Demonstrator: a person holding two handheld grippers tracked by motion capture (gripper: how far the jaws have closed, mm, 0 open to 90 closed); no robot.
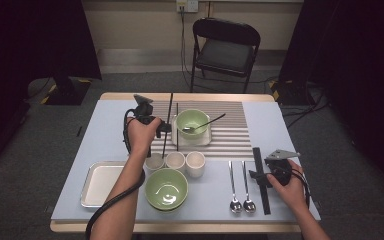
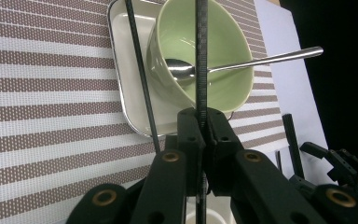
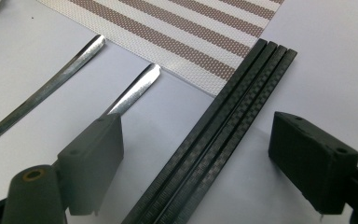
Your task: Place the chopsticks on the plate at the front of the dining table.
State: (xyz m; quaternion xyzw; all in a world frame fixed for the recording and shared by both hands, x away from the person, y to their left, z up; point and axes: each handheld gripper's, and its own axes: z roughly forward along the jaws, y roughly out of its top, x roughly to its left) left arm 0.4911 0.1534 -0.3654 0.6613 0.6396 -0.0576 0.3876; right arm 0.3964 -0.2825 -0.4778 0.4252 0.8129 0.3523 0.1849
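No writing or brand can be read on anything. At centre frame in the high view, the left tool [image 1: 166, 128] is clamped on one black chopstick [image 1: 167, 125], beside the green bowl [image 1: 192, 121]. The right tool [image 3: 196, 163] gapes wide at lower right, straddling, without touching, the chopstick bundle [image 3: 219, 135] on the bench [image 1: 110, 125]; its own view shows their checkered weave.

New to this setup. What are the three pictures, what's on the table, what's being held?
A person works at a table with a hand-held two-jaw gripper in each hand. The high view looks down from above; the other two views ride on each gripper.

The left gripper is shut on one black chopstick above the striped mat, near a green bowl holding a spoon; a second chopstick lies alongside.

The right gripper is open around a bundle of chopsticks. Also there: two spoons, three cups, another bowl, a tray.
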